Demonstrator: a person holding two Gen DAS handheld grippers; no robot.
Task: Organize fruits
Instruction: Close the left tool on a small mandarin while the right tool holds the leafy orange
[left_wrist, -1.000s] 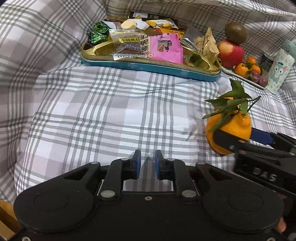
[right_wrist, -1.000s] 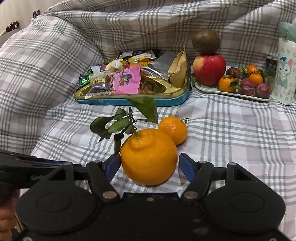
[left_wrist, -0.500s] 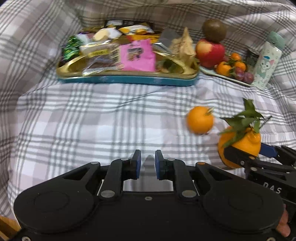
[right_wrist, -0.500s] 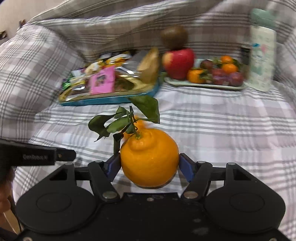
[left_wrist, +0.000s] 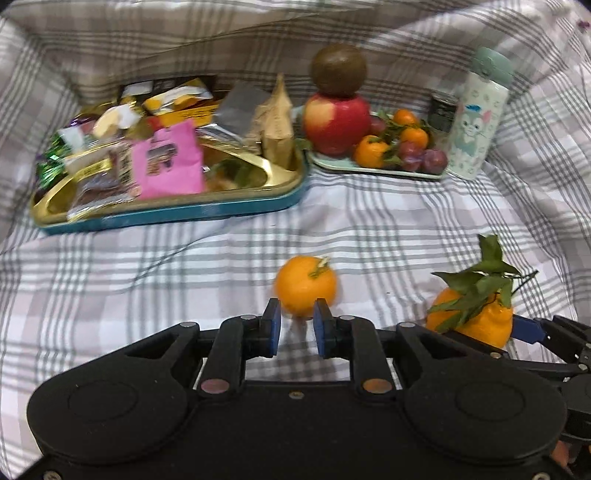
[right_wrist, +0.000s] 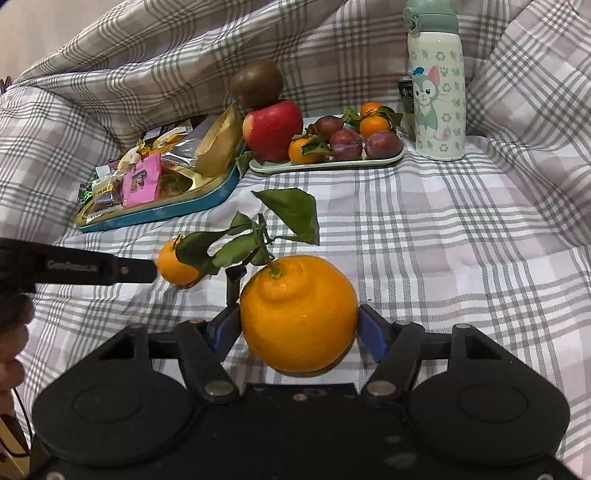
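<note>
A small orange (left_wrist: 306, 286) lies on the plaid cloth right in front of my left gripper (left_wrist: 296, 322). The jaws are opening; the fruit sits just past the blue pads (left_wrist: 272, 325), which do not press it. My right gripper (right_wrist: 297, 330) is shut on a big leafy orange (right_wrist: 297, 314), held just above the cloth; the same big orange (left_wrist: 476, 321) shows at the right in the left wrist view. At the back a pale fruit tray (right_wrist: 325, 164) carries a red apple (right_wrist: 273, 129) with a brown round fruit (right_wrist: 257, 83) on top, plus small oranges and plums.
A gold and teal snack tin (left_wrist: 166, 218) full of packets stands back left, beside the fruit tray. A cartoon-cat bottle (right_wrist: 437, 85) and a dark can (left_wrist: 443, 110) stand back right. Bunched plaid cloth rises behind and on both sides.
The left gripper has swung right until the small orange sits at its tips, and its shut jaws have parted. The right gripper has carried the big orange to the right.
</note>
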